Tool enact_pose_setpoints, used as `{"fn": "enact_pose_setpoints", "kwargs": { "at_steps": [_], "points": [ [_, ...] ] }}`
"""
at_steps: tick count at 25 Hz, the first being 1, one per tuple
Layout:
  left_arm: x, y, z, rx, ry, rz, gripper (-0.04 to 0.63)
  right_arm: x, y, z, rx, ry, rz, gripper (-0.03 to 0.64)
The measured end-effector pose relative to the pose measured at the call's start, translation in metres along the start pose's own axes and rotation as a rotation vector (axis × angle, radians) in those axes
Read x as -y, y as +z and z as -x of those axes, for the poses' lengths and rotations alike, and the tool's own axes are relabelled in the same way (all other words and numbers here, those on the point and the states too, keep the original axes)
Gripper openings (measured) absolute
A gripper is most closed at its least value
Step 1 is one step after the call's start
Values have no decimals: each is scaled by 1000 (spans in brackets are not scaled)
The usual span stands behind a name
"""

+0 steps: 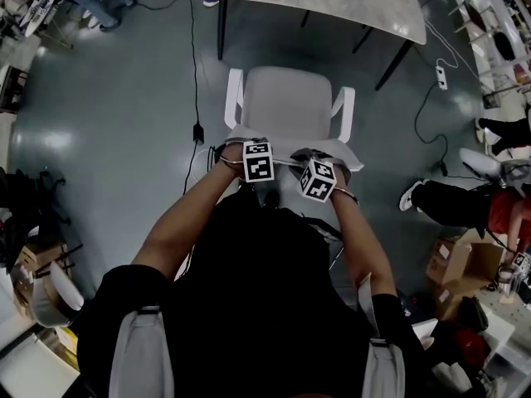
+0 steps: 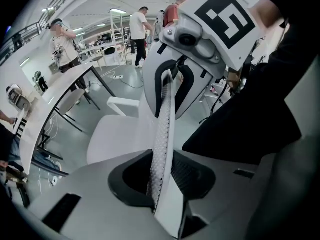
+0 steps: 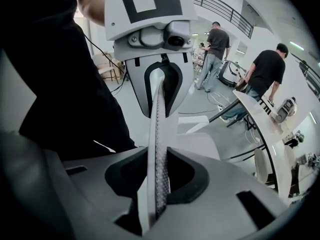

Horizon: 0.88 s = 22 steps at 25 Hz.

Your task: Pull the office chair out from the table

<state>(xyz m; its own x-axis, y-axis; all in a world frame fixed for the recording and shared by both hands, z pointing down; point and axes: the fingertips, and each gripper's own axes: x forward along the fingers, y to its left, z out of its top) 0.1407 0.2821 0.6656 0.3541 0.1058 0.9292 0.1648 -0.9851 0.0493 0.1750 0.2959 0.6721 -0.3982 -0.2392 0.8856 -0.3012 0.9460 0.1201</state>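
White and armrested, the office chair (image 1: 286, 98) stands on the grey floor (image 1: 124, 98) with its seat facing the table (image 1: 315, 2). A strip of floor shows between the seat and the table edge. The person stands behind the chair with both arms reaching down to its backrest (image 2: 162, 129). The left gripper (image 2: 162, 176) pinches the backrest's perforated top edge between its jaws. The right gripper (image 3: 157, 176) is clamped on the same edge just beside it, their marker cubes almost touching in the head view.
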Motion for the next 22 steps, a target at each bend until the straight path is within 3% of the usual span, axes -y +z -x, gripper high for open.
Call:
{"fn": "enact_pose_setpoints", "kwargs": {
  "at_steps": [8, 15, 18, 22],
  "points": [
    [14, 9, -10, -4, 25, 5, 114, -14, -13, 3, 16, -8, 14, 98],
    [19, 2, -3, 52, 95, -12, 118, -19, -6, 1, 28, -22, 25, 100],
    [17, 6, 9, 108, 95, 19, 127, -17, 3, 15, 61, -18, 21, 103],
    [21, 14, 33, 270, 51, 119, 124, -9, 32, 47, 209, -13, -88, 100]
  ]
}}
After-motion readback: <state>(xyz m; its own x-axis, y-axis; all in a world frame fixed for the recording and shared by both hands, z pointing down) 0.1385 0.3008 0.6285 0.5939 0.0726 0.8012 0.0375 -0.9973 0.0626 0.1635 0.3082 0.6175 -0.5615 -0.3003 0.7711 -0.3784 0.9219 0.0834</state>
